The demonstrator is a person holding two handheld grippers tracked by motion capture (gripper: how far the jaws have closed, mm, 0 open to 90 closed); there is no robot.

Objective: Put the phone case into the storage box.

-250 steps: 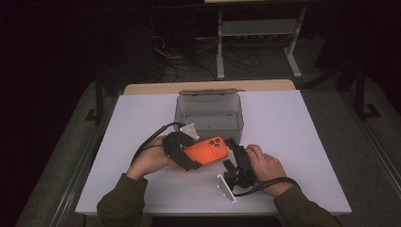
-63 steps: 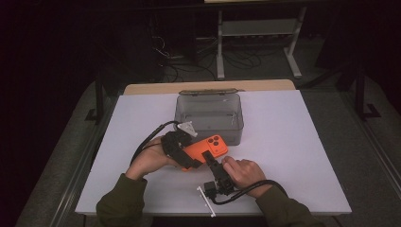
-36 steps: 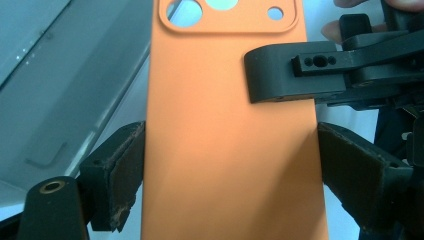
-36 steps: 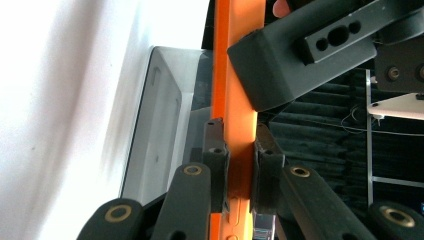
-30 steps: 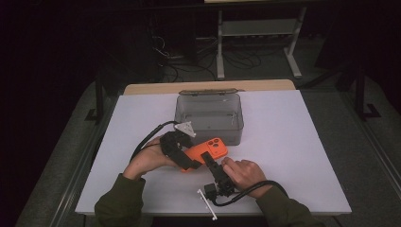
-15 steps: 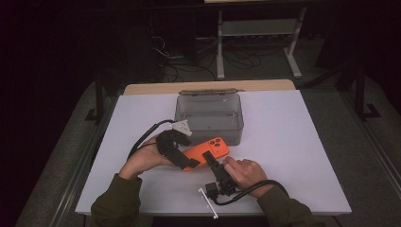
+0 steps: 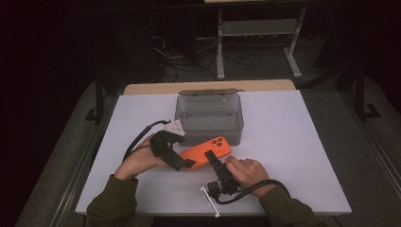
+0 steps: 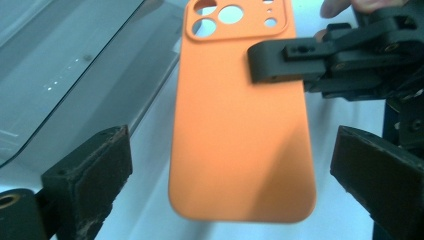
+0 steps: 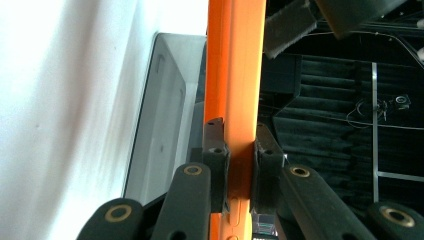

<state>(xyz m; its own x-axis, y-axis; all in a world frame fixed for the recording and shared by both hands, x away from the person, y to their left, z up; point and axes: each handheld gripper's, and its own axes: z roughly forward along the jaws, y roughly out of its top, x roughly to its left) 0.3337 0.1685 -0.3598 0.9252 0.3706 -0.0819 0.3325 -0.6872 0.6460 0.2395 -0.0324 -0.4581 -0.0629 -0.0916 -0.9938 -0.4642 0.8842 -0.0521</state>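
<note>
An orange phone case hangs just above the white table, in front of the bin. My right gripper is shut on its long edge; in the right gripper view the pads press the case from both sides. My left gripper sits at the case's lower end. Its jaws have just been opening. In the left gripper view its pads stand wide apart on either side of the case, which lies between them untouched. The right gripper's jaw shows across the case there.
A clear grey plastic bin stands on the table just behind the case. A small white strip lies near the front edge by the right wrist. Cables trail from both grippers. A metal shelf frame stands beyond the table.
The left gripper's jaws have opened off the case's end and the left hand has drawn back slightly to the left. The right gripper keeps its grip and has not moved.
</note>
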